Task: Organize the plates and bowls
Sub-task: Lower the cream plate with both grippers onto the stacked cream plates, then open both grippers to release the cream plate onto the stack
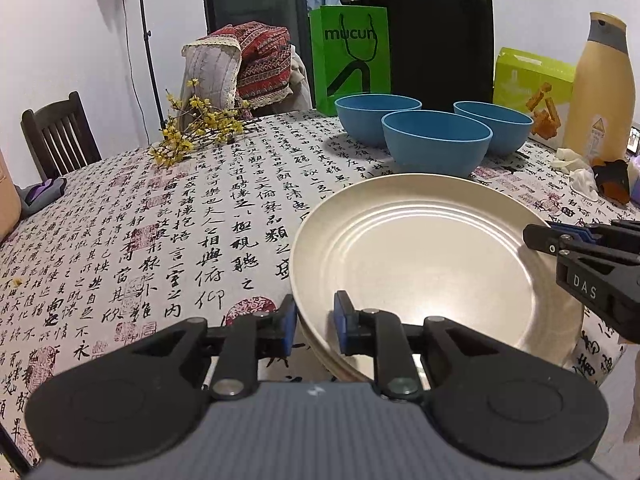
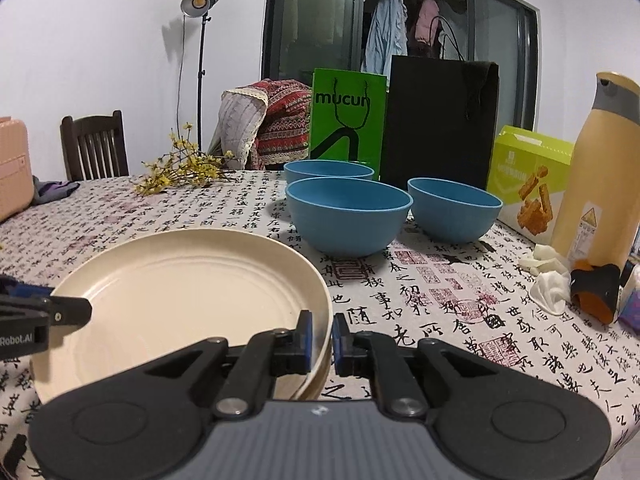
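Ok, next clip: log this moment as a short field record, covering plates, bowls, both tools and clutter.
plates: cream plate stack near the table edge, at least two
bowls: three blue bowls behind the stack, separate, upright, empty
left tool: left tool straddles the stack's left rim, jaws narrow
right tool: right tool shut on the stack's right rim
surface: calligraphy tablecloth
clutter: yellow bottle, green snack box, yellow flowers

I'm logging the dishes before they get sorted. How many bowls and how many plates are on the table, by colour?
Blue bowls: 3
Cream plates: at least 2, stacked; a second rim shows under the top one, any more are hidden
Total: at least 5 dishes
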Tool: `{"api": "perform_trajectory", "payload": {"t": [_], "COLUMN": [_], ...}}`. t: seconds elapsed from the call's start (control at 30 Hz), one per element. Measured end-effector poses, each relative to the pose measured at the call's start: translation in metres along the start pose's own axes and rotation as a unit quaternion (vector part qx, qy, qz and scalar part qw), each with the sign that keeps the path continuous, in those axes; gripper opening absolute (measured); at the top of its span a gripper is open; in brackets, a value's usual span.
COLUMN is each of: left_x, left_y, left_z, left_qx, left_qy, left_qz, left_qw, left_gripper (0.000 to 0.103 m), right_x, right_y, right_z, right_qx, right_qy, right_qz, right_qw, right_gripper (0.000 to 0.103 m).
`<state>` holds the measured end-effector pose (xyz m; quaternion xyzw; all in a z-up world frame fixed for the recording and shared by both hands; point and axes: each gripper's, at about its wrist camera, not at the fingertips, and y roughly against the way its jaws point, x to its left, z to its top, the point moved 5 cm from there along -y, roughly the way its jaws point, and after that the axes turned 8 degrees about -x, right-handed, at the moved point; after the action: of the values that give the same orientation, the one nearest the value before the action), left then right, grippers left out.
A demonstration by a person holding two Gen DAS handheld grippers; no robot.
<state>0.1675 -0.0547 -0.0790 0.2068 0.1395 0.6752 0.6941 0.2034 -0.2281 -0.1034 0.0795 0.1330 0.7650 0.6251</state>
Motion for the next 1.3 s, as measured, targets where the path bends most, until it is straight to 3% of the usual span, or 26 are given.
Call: {"api": "perform_trajectory", "payload": {"t": [0.43, 0.53, 0.6, 0.67, 0.73, 0.77, 0.8, 0.83, 0.9, 1.3], "left_x": [-0.002, 0.002, 0.005, 0.009, 0.014, 0.018, 0.023, 0.029, 0.038, 0.093], "left_y": [-0.006, -0.005, -0.002, 0.003, 0.009, 0.012, 0.014, 0.016, 0.018, -0.008], "left_z": [-0.002, -0.001, 0.002, 0.006, 0.011, 0.014, 0.016, 0.018, 0.02, 0.015], "left_qx": [-0.005, -0.007, -0.023, -0.045, -0.068, -0.08, -0.092, -0.104, -0.117, -0.136], "left_qy": [-0.016, 0.003, 0.009, 0.011, 0.017, 0.024, 0.032, 0.042, 0.056, 0.097], "left_qz": [0.006, -0.008, -0.011, -0.007, -0.003, -0.001, 0.002, 0.004, 0.003, 0.041], "left_qw": [0.9998, 0.9999, 0.9996, 0.9989, 0.9975, 0.9965, 0.9953, 0.9936, 0.9916, 0.9851], "left_gripper": [0.022, 0.031, 0.046, 0.058, 0.078, 0.09, 0.102, 0.103, 0.103, 0.103], "right_x": [0.001, -0.002, -0.005, -0.007, -0.01, -0.013, -0.016, -0.019, -0.024, -0.046], "right_y": [-0.004, -0.004, 0.0, 0.004, 0.006, 0.006, 0.006, 0.004, -0.001, -0.044], "right_z": [-0.005, -0.004, 0.0, 0.006, 0.01, 0.013, 0.014, 0.016, 0.017, 0.015], "right_qx": [0.001, -0.002, -0.015, -0.034, -0.051, -0.058, -0.063, -0.066, -0.069, -0.086], "right_qy": [0.01, -0.002, -0.015, -0.018, -0.023, -0.031, -0.04, -0.051, -0.069, -0.111], "right_qz": [-0.001, 0.008, 0.02, 0.026, 0.028, 0.032, 0.038, 0.049, 0.066, 0.068], "right_qw": [1.0, 1.0, 1.0, 0.999, 0.998, 0.997, 0.996, 0.995, 0.993, 0.988], "right_gripper": [0.011, 0.012, 0.012, 0.02, 0.051, 0.061, 0.076, 0.09, 0.103, 0.103]}}
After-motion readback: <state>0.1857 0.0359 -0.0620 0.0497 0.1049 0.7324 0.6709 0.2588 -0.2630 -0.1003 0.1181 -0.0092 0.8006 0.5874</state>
